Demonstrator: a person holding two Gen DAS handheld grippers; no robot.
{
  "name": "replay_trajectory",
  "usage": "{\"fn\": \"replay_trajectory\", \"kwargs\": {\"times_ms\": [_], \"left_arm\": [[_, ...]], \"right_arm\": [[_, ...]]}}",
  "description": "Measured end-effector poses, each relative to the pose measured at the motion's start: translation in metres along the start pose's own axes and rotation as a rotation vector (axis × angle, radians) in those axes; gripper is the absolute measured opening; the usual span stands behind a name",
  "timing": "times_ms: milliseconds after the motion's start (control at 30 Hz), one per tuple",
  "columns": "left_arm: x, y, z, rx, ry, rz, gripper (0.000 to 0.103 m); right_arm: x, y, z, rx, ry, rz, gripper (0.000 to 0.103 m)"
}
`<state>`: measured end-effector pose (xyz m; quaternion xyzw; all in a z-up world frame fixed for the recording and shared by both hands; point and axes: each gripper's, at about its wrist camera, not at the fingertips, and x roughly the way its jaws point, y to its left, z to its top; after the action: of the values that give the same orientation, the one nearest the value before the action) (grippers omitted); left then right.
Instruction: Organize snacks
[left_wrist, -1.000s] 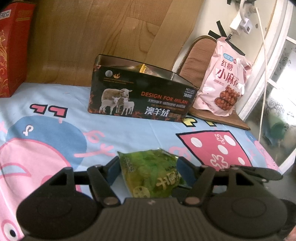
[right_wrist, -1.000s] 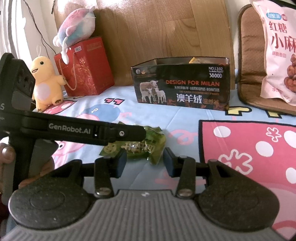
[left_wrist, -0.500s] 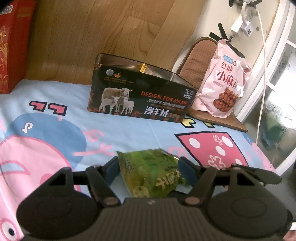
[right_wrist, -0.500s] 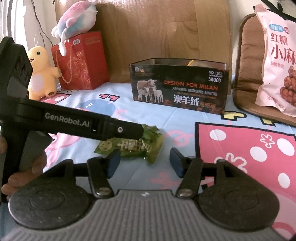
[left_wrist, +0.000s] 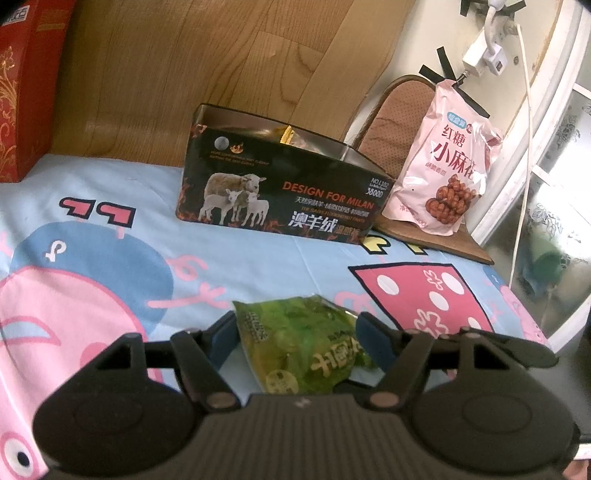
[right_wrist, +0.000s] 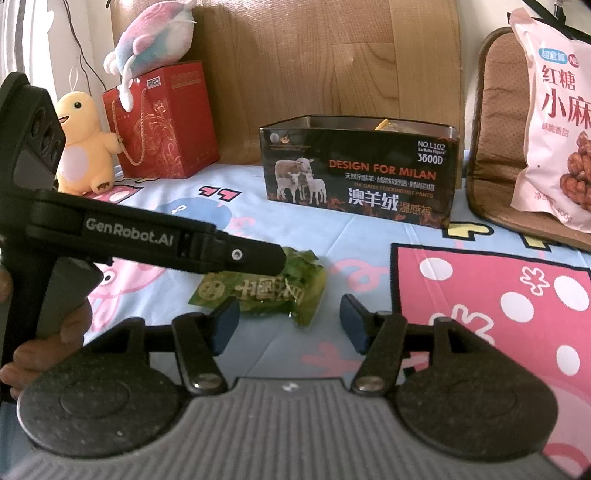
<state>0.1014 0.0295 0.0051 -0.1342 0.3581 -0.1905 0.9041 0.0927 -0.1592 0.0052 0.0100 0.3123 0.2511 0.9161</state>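
Observation:
A green snack packet (left_wrist: 306, 343) lies on the cartoon bedsheet between the fingers of my left gripper (left_wrist: 295, 338), which is open around it with small gaps on both sides. The packet also shows in the right wrist view (right_wrist: 269, 291), partly under the left gripper's finger (right_wrist: 236, 254). My right gripper (right_wrist: 290, 323) is open and empty just in front of the packet. A black open tin box (left_wrist: 280, 195) with a sheep picture stands farther back; it also shows in the right wrist view (right_wrist: 362, 177).
A pink snack bag (left_wrist: 443, 166) leans on a brown cushion (left_wrist: 391, 122) at the right. A red gift bag (right_wrist: 162, 122), a yellow duck toy (right_wrist: 83, 147) and a plush whale (right_wrist: 151, 37) stand at the back left. A wooden headboard (left_wrist: 166, 74) is behind.
My right gripper has opened wider and moved slightly back. My left gripper has stayed around the green packet with its fingers a little wider apart.

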Motion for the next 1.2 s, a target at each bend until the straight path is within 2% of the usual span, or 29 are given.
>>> {"fn": "replay_trajectory", "kwargs": {"times_ms": [400, 567, 1200], "left_arm": [[-0.0009, 0.0023, -0.0006, -0.012, 0.002, -0.014, 0.075], [-0.0012, 0.0017, -0.0003, -0.009, 0.005, -0.019, 0.080], [-0.0011, 0.0015, -0.0002, -0.001, 0.009, -0.026, 0.082]], "right_arm": [[-0.0001, 0.0004, -0.0002, 0.002, 0.000, -0.002, 0.064], [0.0002, 0.0004, -0.0003, 0.002, -0.001, -0.002, 0.064], [0.0006, 0.0017, -0.0007, -0.007, 0.002, -0.004, 0.065]]}}
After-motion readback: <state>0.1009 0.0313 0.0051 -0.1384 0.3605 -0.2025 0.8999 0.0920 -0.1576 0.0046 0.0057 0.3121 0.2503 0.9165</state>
